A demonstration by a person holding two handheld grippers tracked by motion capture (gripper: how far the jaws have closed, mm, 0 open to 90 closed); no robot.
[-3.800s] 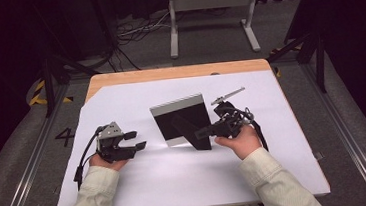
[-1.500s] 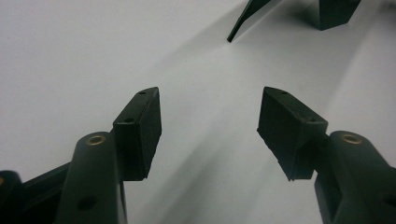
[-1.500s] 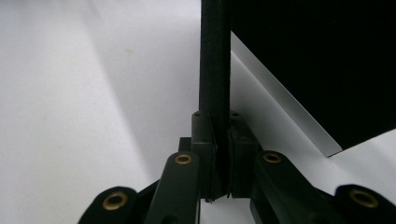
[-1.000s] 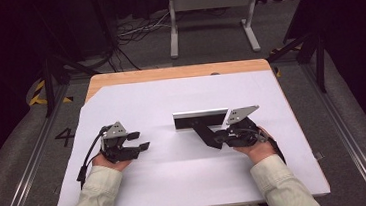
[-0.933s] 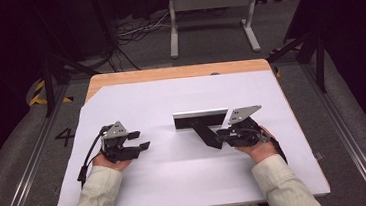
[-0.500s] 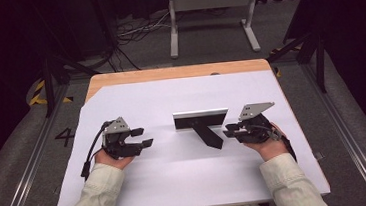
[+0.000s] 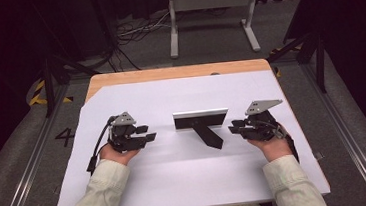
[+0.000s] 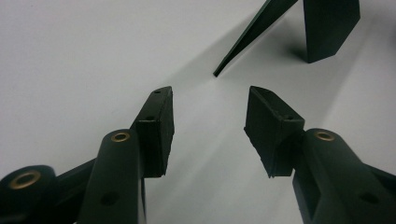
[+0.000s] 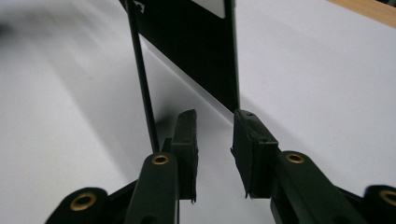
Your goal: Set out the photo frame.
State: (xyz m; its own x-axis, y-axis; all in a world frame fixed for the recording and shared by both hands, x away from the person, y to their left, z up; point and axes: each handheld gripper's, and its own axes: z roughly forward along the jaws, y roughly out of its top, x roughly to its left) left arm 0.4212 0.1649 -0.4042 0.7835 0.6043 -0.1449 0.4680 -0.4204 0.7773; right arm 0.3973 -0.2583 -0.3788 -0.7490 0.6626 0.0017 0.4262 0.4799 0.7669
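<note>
Nearest, two pale sleeves enter from the bottom edge of the high view, each hand carrying a black two-jaw gripper over the white surface (image 7: pixel 128 188).

Left gripper (image 7: pixel 148 136): held low above the surface, jaws pointing toward the middle. Its jaws have just been closing somewhat, yet a clear gap remains and nothing lies between them; in the left gripper view bare white surface shows in the gap. A black cable trails from it back past the wrist.

Right gripper (image 7: pixel 233 127): held opposite, jaws pointing inward toward the frame, a grey three-cornered plate on top. Jaws stand apart, having just been opening a little, with nothing clamped. In the right gripper view the picture frame (image 9: pixel 196 46) rises just beyond the fingertips, apart from them.

Picture frame (image 7: pixel 200 119), between the two grippers: black, standing upright on the surface, supported by a black back strut (image 7: pixel 209 136) that slants down toward the person. Neither gripper touches it.

Farther off: a strip of bare wood (image 7: pixel 178 72) at the far edge of the surface, then grey floor, cables and a metal stand (image 7: pixel 210 10).
</note>
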